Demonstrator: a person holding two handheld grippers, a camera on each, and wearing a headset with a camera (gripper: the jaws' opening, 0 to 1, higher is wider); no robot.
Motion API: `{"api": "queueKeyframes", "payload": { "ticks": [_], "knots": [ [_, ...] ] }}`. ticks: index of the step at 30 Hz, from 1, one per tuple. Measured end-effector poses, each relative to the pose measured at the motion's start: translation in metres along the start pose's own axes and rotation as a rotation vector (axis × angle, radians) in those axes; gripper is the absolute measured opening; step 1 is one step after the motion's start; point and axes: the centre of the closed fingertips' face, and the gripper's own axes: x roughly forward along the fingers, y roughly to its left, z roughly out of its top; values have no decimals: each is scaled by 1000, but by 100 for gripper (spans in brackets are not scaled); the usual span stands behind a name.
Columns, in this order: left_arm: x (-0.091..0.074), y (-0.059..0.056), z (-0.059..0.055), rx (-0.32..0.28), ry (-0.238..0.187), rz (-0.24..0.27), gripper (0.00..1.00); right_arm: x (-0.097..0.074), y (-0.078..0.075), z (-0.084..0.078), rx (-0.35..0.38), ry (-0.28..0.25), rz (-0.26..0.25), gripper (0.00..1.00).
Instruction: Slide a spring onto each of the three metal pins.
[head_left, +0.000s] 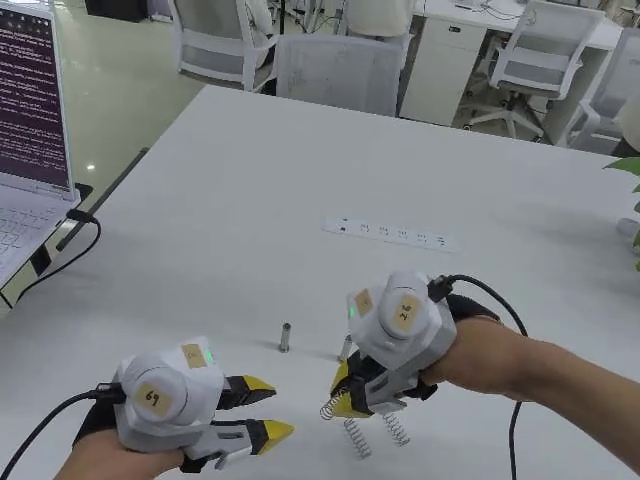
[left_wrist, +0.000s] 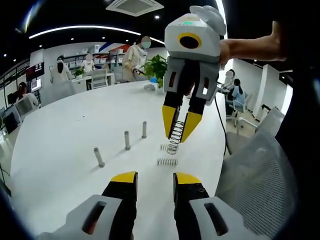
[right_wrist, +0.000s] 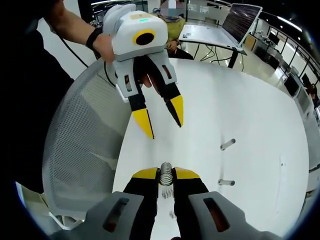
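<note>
Head view: bench (head_left: 300, 170) lies bare across the centre and upper frame as far as the power strip (head_left: 390, 235), while a laptop (head_left: 30, 150) and its cable (head_left: 75, 240) block the left edge. Lower centre is tight. In the left gripper view three upright pins (left_wrist: 127, 140) stand in a spaced row left of centre, and the right tongs (left_wrist: 182, 129), pinching a spring (left_wrist: 175, 136), hang just right of them. Two loose springs (head_left: 357, 437) lie under the right tongs; the left tongs (head_left: 265, 408), spread apart, fill the lower left.
</note>
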Motion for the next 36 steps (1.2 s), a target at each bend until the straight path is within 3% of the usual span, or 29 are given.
{"api": "queueKeyframes", "payload": {
  "ticks": [18,36],
  "knots": [
    [-24,26,-12,-73,-1,90,34,5,-6,-9,28,15,-10,8],
    [-49,41,-26,-128,-11,159,47,12,-17,-6,55,21,-17,8]
  ]
}}
